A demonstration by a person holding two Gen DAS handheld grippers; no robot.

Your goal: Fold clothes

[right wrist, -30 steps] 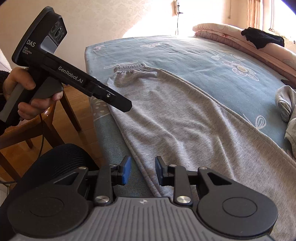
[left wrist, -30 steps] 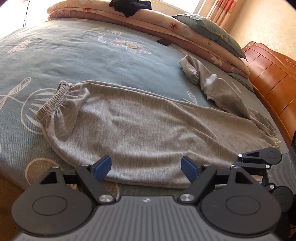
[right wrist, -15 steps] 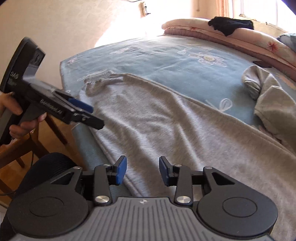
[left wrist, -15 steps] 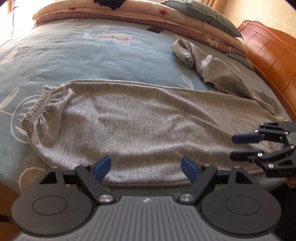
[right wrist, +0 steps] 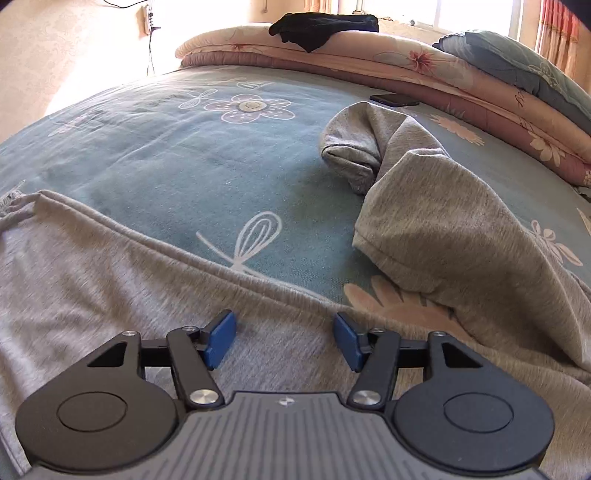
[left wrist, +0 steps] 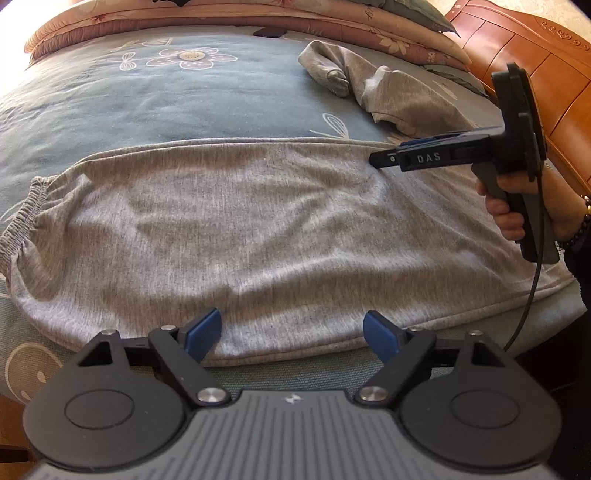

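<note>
Grey sweatpants (left wrist: pixel 258 229) lie across the blue flowered bedspread (left wrist: pixel 147 92), with the elastic waistband (left wrist: pixel 18 218) at the left. One leg is flat; the other leg (left wrist: pixel 388 92) is crumpled behind it at the right. My left gripper (left wrist: pixel 291 328) hangs open over the near edge of the flat leg, nothing between its pads. A hand holds my right gripper (left wrist: pixel 382 157) over the leg's far edge. In the right wrist view its jaws (right wrist: pixel 284 336) are opening above that edge with only flat cloth beneath, and the crumpled leg (right wrist: pixel 443 221) rises just to the right.
Folded floral quilts (right wrist: pixel 443 74) and a pillow (right wrist: pixel 517 62) line the far side of the bed, with a black garment (right wrist: pixel 321 29) on top. A dark phone (right wrist: pixel 393 99) lies by the quilts. A wooden bed end (left wrist: pixel 535 55) stands at the right.
My right gripper swung from the near edge of the pants across to their far edge beside the crumpled leg, and its jaws widened. The left gripper shifted slightly along the near edge, still open.
</note>
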